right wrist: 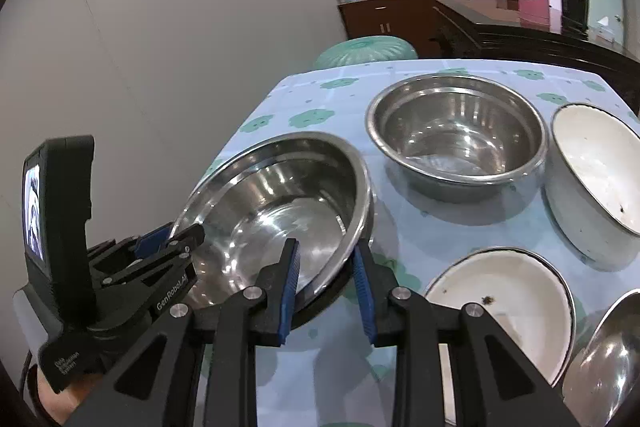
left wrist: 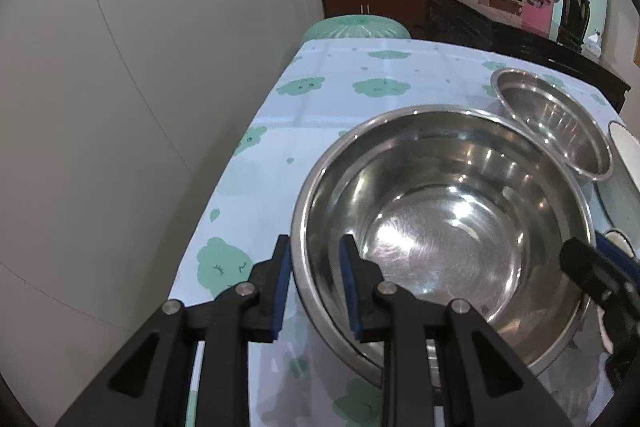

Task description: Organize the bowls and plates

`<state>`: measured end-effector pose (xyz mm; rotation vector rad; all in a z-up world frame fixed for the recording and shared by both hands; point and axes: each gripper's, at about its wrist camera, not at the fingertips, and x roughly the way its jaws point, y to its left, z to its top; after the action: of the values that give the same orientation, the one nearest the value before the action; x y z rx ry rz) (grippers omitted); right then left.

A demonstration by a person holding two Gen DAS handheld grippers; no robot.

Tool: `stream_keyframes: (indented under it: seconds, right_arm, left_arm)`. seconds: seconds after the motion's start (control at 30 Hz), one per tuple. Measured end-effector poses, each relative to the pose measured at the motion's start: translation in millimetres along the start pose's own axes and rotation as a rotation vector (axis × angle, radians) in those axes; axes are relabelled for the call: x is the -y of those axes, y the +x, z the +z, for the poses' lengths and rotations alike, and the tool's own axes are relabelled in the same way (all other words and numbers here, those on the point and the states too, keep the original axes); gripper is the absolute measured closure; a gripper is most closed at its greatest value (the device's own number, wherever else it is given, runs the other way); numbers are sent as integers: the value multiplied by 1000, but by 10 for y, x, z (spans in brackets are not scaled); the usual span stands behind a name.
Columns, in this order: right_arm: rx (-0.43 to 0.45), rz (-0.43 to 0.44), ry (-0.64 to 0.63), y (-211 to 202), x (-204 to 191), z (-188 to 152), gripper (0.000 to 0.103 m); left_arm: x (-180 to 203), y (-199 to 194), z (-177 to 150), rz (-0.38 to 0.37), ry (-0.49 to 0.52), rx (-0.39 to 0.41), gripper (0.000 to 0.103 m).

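Left gripper [left wrist: 314,287] is straddling, jaws parted without pressing, the near-left rim of the large round stainless-steel bowl [left wrist: 440,227] sitting on the cloud-patterned tablecloth [left wrist: 320,99], right gripper [right wrist: 326,281] likewise straddling its right rim.

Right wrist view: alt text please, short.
The right gripper straddles the near rim of a large steel bowl on a cloud-print tablecloth, while the left gripper straddles its far-left rim. A smaller steel bowl, white bowl and white plate sit to the right.
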<state>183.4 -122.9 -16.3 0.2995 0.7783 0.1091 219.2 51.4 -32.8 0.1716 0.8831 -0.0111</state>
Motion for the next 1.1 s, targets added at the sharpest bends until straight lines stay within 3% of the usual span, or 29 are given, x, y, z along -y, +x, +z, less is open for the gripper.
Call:
stream_keyframes:
  seconds: [0.2, 0.27, 0.33, 0.47, 0.6, 0.73, 1.1]
  right_arm:
    - [25, 7, 71, -65, 156, -37, 72]
    - [50, 33, 90, -96, 192, 1, 72]
    - [64, 36, 84, -91, 186, 33, 72]
    - [17, 7, 75, 86, 138, 47, 72]
    - [-18, -37, 68, 241, 150, 19, 72]
    - [-60, 29, 74, 364, 147, 4, 77]
    - [-111, 33, 2, 262, 71, -70, 77]
  left_arm:
    - [-123, -100, 36, 0, -40, 62, 78]
    - [-241, -146, 66, 8, -83, 88, 67]
    - [-357, -156, 94, 7, -122, 107, 49]
    - [-534, -68, 133, -18, -192, 103, 49]
    - [-513, 89, 135, 0, -194, 72, 50]
    - [-510, 120, 120, 5, -201, 68, 50]
    - [-537, -41, 101, -64, -186, 81, 50]
